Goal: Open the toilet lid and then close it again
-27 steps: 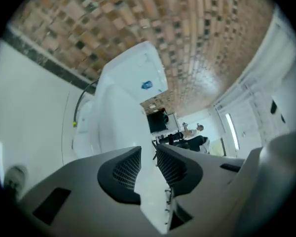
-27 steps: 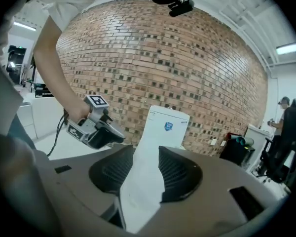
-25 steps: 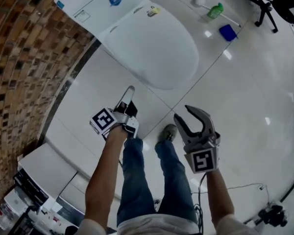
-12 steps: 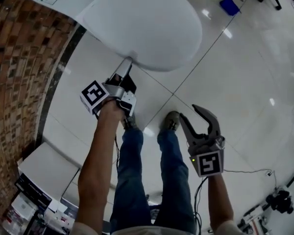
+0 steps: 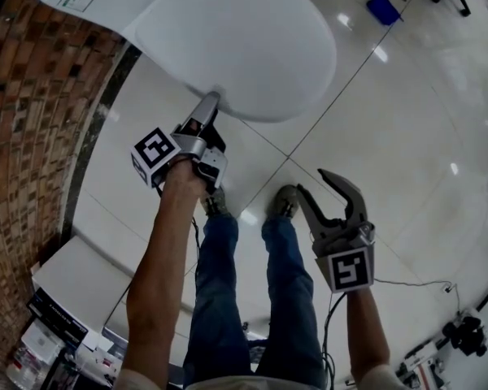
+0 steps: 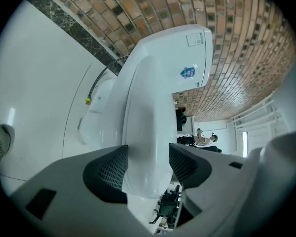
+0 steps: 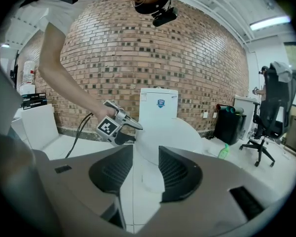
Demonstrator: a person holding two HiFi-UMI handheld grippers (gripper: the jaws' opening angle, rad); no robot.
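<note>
Left gripper [image 5: 209, 102] has dropped to the front rim of the toilet lid [image 5: 244, 39], still shut on the bowl | jaws opening wide astride that rim, no grip yet | right gripper [image 5: 311, 181] half-open, empty | lifting likely next

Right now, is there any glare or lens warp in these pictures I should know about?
Head view: bright glare spots on the glossy floor, toilet lid evenly lit. Left gripper view: fisheye bends the brick wall, corners black. Right gripper view: ceiling light blows out.
</note>
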